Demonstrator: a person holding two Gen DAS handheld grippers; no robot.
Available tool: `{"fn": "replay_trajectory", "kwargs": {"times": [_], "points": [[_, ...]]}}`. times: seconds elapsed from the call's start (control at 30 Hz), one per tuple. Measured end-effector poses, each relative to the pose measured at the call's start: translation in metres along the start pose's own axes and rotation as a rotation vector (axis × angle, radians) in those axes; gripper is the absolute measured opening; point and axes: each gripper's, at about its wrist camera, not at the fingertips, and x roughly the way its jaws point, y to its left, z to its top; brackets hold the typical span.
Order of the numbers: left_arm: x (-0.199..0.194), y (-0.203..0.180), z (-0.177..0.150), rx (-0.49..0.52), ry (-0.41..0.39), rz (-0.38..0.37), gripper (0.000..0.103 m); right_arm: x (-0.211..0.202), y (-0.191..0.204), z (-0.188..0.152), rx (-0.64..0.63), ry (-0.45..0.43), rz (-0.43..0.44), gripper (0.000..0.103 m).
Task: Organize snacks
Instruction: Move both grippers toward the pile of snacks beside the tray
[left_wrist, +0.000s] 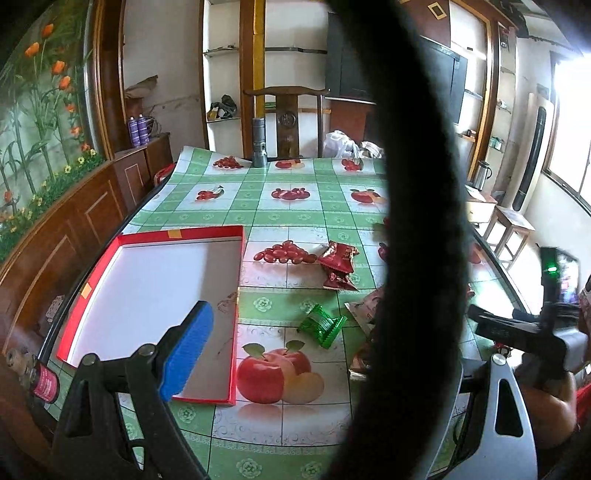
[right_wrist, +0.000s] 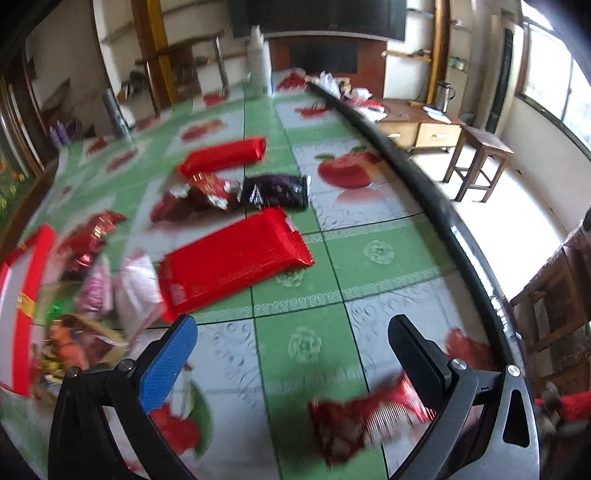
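Observation:
In the left wrist view an empty red box with a white floor lies on the fruit-print tablecloth, under my left gripper's blue fingertip. The left gripper stands open; a thick black strap hides its other finger. Beyond it lie a green packet and red packets. In the blurred right wrist view my right gripper is open over the cloth, a small red packet just below its black finger. A large red packet, a purple packet and a second red packet lie ahead.
A heap of mixed snacks sits left of the right gripper, beside the box rim. A metal flashlight stands at the table's far end before a chair. The table's black edge runs along the right, with a stool past it.

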Motion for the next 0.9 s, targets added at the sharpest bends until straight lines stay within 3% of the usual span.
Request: {"fn": "replay_trajectory", "kwargs": {"times": [0.23, 0.9], "points": [[0.000, -0.007, -0.004, 0.017, 0.009, -0.017, 0.089, -0.053, 0.025, -0.003, -0.129, -0.152, -0.098, 0.103], [-0.001, -0.009, -0.012, 0.017, 0.014, -0.013, 0.089, -0.082, 0.039, -0.001, -0.154, -0.209, -0.029, 0.103]]}}
